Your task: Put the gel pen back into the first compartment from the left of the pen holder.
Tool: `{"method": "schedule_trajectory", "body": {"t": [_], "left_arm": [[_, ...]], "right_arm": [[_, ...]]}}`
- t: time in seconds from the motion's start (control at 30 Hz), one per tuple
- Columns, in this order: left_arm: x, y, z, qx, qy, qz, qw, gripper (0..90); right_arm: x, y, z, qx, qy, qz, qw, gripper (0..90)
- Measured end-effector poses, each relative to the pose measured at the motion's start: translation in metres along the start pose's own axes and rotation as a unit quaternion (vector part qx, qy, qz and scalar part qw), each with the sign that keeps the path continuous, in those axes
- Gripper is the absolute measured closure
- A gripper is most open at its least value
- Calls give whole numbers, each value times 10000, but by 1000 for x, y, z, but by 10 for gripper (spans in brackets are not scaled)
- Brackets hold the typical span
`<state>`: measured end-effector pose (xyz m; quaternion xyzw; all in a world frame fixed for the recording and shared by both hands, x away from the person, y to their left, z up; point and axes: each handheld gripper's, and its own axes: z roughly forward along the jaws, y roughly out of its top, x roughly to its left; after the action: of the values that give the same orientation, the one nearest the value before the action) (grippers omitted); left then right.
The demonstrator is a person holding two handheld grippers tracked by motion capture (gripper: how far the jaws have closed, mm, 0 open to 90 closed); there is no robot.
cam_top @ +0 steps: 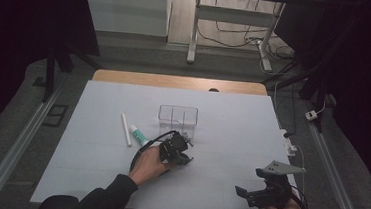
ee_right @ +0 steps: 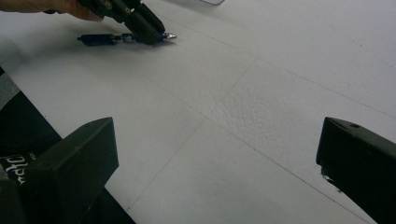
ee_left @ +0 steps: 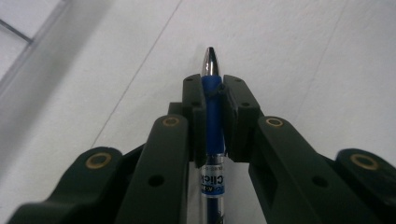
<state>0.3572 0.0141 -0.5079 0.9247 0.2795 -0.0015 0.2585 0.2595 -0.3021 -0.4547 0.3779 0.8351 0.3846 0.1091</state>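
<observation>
Up at the middle of the white worktop (cam_top: 93,167): one clear box (cam_top: 177,120), upright, thin dividers inside, apparently empty as far as the high view lets on. Just left of it, one small white tube (cam_top: 138,134) with a green band, lying flat, and beside that one white stick (cam_top: 126,129), also flat, the two near each other but apart. Below the box, left tongs (cam_top: 185,152) down at the surface, hand wrapped round the body, cable looping off behind. In the left gripper view, left tongs (ee_left: 214,100) clenched on one blue pen (ee_left: 214,116), pads pressing both sides of the blue grip section, silver tip poking out past the pad ends, printed white barrel running back under the linkage. Pen lying along the worktop, just below the box, not in it. Same grab caught from the right gripper view: pen (ee_right: 100,39) flat on the white sheet, dark end trailing one way, tip out the other side of the left tongs (ee_right: 156,31). Right tongs (cam_top: 246,193) at the near right corner, well apart from everything, grey plate on top, spread wide with nothing between. Right gripper view confirming: right tongs (ee_right: 217,154) released, bare worktop between the two black blocks. Count so far: one box, one tube, one stick, one pen, two tongs.
</observation>
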Motion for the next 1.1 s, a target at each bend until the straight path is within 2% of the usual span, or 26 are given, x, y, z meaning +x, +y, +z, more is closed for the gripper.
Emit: {"method": "schedule_trajectory", "body": {"t": [0.13,0.27,0.4,0.63,0.8,0.9,1.1], "left_arm": [[4,-1,-10,-255,-108,-76,9996,797],[8,-3,-22,-582,-170,-197,9980,797],[13,-4,-35,-828,-125,-195,9963,797],[22,-5,-60,-1233,-22,-299,9919,797],[31,-6,-79,-1563,82,-403,9868,797],[35,-5,-90,-1776,159,-464,9829,797],[46,-2,-109,-2054,363,-542,9765,796]], "right_arm": [[0,0,0,3,-2,-5,10000,0],[0,0,0,5,1,-4,10000,0],[0,0,0,6,-1,-2,10000,0],[0,0,0,6,10,-11,10000,0],[1,0,1,3,15,-6,10000,0],[1,0,1,11,19,-16,10000,0],[1,0,1,18,21,-29,10000,0]]}}
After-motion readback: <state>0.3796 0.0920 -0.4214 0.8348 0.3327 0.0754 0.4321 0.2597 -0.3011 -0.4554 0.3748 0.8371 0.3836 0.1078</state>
